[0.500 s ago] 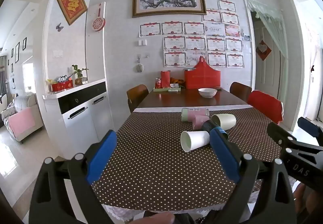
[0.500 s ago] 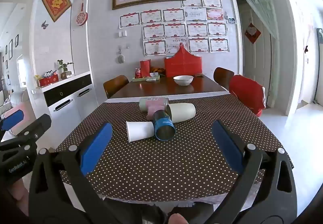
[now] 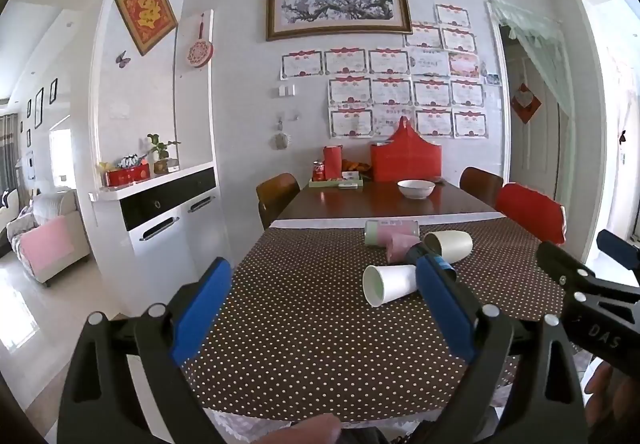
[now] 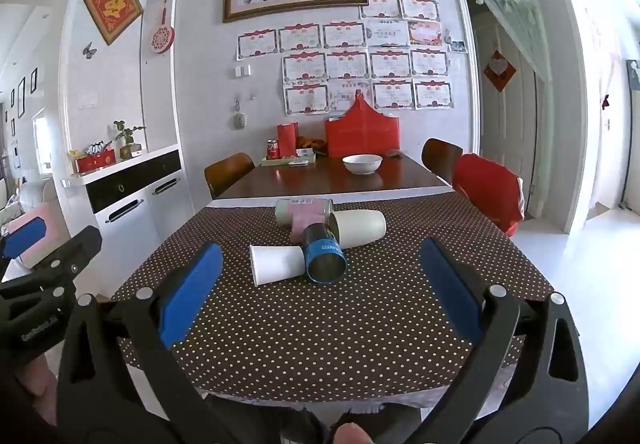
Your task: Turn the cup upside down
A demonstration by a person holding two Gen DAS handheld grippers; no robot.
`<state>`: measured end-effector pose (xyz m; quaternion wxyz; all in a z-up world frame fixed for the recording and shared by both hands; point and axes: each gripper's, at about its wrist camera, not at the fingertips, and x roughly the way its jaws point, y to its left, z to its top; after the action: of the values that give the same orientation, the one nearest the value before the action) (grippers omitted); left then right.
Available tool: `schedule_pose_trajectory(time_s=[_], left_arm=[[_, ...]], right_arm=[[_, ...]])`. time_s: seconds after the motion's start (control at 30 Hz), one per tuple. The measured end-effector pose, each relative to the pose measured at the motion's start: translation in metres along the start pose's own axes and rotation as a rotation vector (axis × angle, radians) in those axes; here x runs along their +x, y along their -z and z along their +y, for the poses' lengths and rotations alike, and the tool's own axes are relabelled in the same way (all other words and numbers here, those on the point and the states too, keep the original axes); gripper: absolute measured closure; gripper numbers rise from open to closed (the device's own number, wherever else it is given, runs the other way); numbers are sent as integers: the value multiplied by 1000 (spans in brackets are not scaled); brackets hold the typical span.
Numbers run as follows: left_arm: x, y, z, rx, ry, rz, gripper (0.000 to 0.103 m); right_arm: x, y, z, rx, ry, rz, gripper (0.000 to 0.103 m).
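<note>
In the left wrist view, the left gripper point(image 3: 322, 308) hovers above the near part of the polka-dot tablecloth point(image 3: 320, 344), its blue-padded jaws spread wide with nothing between them. A white paper cup point(image 3: 390, 284) lies on its side, mouth toward the camera, partly behind the right pad; a cream cup point(image 3: 450, 245), pink cup point(image 3: 400, 246) and green-pink tumbler point(image 3: 390, 232) lie clustered beyond it. In the right wrist view, the right gripper point(image 4: 322, 290) is likewise wide apart and empty, the white paper cup point(image 4: 276, 264) touching a blue tin cup point(image 4: 324, 254) between its pads, farther along the tablecloth point(image 4: 320, 340); a white bowl point(image 4: 362, 163) sits on bare wood beyond.
</note>
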<state>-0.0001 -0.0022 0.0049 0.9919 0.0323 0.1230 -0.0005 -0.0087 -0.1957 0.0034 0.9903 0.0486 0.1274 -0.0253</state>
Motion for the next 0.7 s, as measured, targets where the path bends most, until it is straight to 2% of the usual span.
schedule_pose_trajectory(time_s=[0.3,0.37,0.4,0.7], left_arm=[[-3,2,-3,9,8,-12,11],[-3,1,-4,9,3,-19,6],[-4,0,-3,4,3,-24,4],[-5,0,8,-64,18,-33,4]], right_arm=[[-4,0,-4,0,-1,-4,6],[-4,0,-4,2,-1,-5,6],[-4,1,-4,1,-1,-6,6],[-4,2,-5,2,-2,-8,6]])
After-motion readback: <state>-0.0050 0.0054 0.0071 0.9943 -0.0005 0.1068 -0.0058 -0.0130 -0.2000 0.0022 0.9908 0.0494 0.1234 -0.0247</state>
